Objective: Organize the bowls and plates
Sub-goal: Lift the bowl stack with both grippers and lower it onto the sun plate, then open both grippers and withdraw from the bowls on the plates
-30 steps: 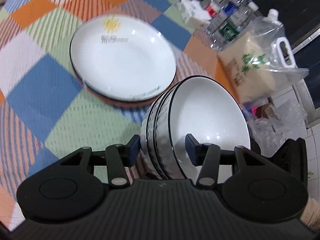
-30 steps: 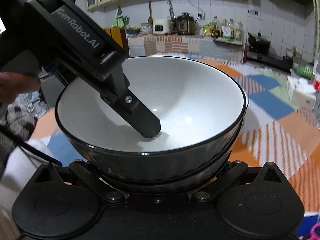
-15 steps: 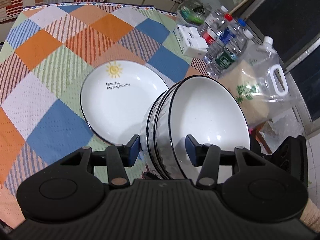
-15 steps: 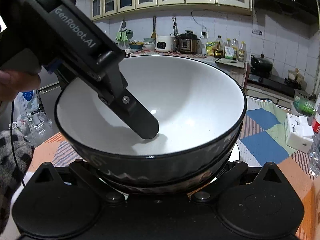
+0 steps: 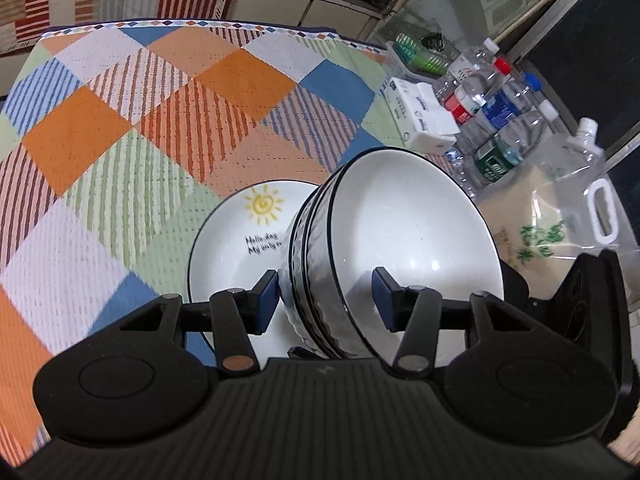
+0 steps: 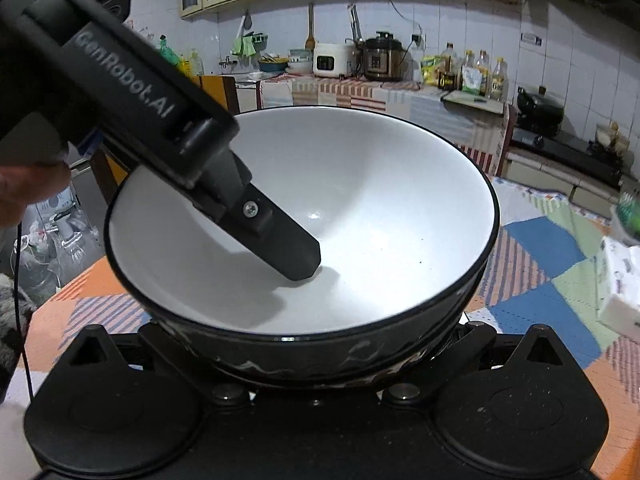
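Note:
My left gripper [image 5: 324,300] is shut on the wall of a stack of nested white bowls with black rims [image 5: 400,240], one finger inside the top bowl and one outside. The stack is held tilted in the air above the white sun-print plates [image 5: 240,240] on the checked tablecloth [image 5: 120,140]. In the right wrist view the same bowl stack [image 6: 360,220] fills the frame, with the left gripper's finger [image 6: 280,244] inside it. My right gripper's fingers are hidden under the bowls, which sit between its arms.
Water bottles [image 5: 496,120], a white box [image 5: 420,120] and a clear bag of rice [image 5: 560,208] stand at the table's right edge. A kitchen counter with cookers and bottles [image 6: 380,64] lies behind the table.
The bowl stack has been lifted higher above the table by both grippers. The plates look smaller and lower in the left wrist view, and more of the kitchen shows behind the bowls.

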A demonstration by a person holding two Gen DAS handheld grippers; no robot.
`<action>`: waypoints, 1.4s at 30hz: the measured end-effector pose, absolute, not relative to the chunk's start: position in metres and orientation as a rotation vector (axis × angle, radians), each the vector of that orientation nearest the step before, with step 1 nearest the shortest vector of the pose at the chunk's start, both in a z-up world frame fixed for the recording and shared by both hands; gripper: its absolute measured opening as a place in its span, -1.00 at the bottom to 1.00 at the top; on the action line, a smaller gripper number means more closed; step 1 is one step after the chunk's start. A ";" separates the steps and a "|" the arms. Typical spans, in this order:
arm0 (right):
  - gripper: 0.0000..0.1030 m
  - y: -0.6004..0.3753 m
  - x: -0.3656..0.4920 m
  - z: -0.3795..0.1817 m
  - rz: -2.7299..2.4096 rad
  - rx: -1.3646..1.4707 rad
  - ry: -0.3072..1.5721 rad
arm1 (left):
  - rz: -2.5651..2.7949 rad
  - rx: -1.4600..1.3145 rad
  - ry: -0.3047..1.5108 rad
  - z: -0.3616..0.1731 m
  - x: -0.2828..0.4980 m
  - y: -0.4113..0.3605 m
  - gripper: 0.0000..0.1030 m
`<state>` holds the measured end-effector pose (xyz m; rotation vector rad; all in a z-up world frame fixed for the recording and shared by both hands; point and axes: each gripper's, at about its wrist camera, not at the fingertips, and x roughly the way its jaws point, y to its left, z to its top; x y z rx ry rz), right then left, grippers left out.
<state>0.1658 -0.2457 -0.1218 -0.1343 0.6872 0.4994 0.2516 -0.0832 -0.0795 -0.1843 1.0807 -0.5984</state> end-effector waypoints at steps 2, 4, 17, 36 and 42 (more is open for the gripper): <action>1.00 -0.247 0.175 -0.129 0.501 -0.123 0.698 | -0.600 -0.191 1.089 -0.088 0.261 -0.083 -0.06; 1.00 -0.246 0.181 -0.137 0.494 -0.138 0.700 | -0.600 -0.211 1.101 -0.098 0.267 -0.083 -0.06; 0.99 -0.245 0.188 -0.175 0.460 -0.146 0.757 | -0.569 -0.277 1.112 -0.146 0.271 -0.083 -0.06; 0.99 -0.249 0.173 -0.171 0.376 -0.183 0.775 | -0.417 -0.217 0.993 -0.121 0.257 -0.077 0.05; 1.00 -0.262 0.136 -0.148 0.312 -0.091 0.708 | -0.326 -0.232 0.919 -0.097 0.236 -0.053 0.09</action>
